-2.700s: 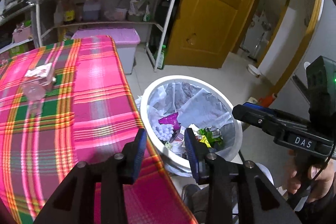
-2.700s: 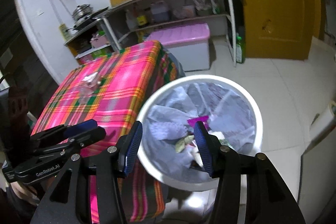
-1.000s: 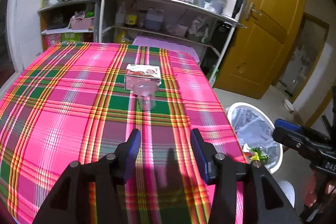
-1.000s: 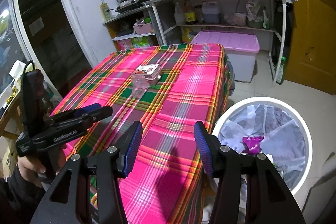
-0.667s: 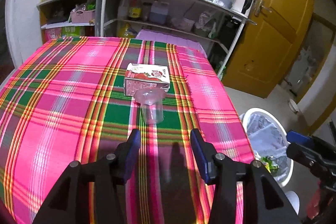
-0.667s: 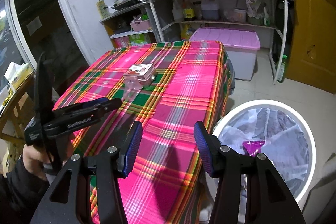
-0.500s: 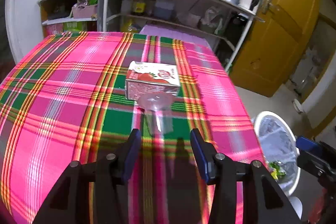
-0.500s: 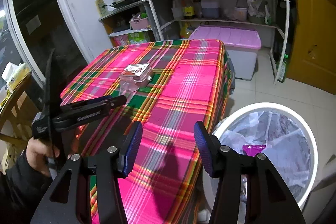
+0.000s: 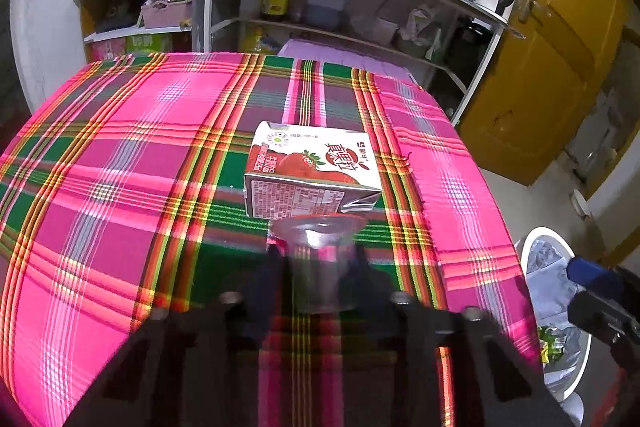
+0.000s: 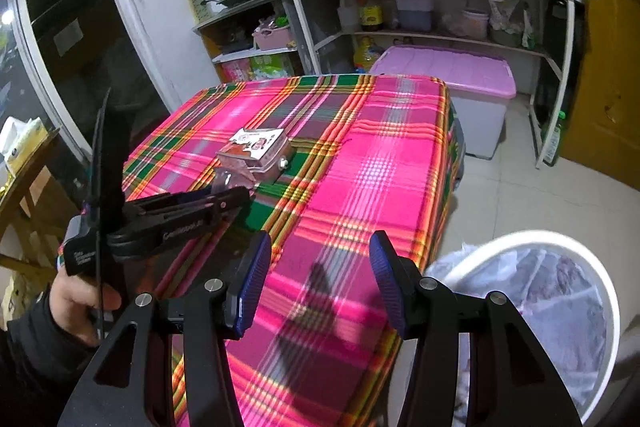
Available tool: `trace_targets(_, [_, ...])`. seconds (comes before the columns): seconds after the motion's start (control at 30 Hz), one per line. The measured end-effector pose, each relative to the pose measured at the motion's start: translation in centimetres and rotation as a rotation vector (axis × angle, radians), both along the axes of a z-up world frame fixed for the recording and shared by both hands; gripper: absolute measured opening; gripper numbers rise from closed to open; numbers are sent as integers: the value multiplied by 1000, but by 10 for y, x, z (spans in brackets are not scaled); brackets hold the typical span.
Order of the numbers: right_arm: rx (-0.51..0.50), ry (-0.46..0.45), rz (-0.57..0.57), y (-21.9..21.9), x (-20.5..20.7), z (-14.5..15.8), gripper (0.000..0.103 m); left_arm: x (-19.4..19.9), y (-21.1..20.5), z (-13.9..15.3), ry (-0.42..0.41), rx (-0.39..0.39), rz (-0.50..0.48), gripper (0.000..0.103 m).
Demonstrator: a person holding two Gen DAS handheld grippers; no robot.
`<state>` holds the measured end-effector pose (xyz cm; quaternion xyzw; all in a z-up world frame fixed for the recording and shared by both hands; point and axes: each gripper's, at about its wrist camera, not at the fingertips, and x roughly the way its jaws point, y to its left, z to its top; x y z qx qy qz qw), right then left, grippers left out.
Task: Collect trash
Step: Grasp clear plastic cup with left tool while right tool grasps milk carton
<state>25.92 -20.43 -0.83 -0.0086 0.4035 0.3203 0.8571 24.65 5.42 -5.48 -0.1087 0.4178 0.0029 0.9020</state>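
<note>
the left tongs (image 9: 318, 267) sit low over the worktop (image 9: 100, 187) with a clear plastic cup (image 9: 318, 259) standing upright between the two blurred fingers (image 9: 268, 279). the cup lies dead ahead along the tongs' own line, so the coming move seems to turn only on squeezing in from both sides. the fingers look close to the cup's walls, but motion blur hides whether they press it or flank it, so it cannot be told if they are apart or clamped. from the right wrist view the same tongs reach in from the left, tips at the cup (image 10: 232, 183), which confirms the left hand is much the nearer one.

just beyond the cup, nearly touching it, a strawberry milk carton (image 9: 312, 175) lies flat on its broad face, long axis across the left tongs' line of reach.

the right tongs (image 10: 318, 279) hang with fingers wide apart and nothing in them, over the near edge of the worktop, well apart from both items. the lined trash bin (image 10: 524, 243) stands on the floor beside the worktop, below the right tongs' right finger, and looks like the drop point.
</note>
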Motion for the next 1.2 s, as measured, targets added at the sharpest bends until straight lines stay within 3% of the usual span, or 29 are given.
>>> trace_targets(0.23, [-20,-9,52,23,15,6,59,-20,8,13,-40,-16,0,30])
trace_targets(0.57, [-88,-33,76,79,51,10,59,-65,43,30,-92,-37,46,30])
trace_targets(0.77, [-49,5,109,105,79,6,59,-84,59,30,-101,-48,64,30])
trace_targets(1.03, [-21,117,147,134,118,-11,34,-93,81,21,-93,-67,95,30])
trace_targets(1.2, [-10,216,210,138,113,-24,31,-95,91,20,-94,-76,110,30])
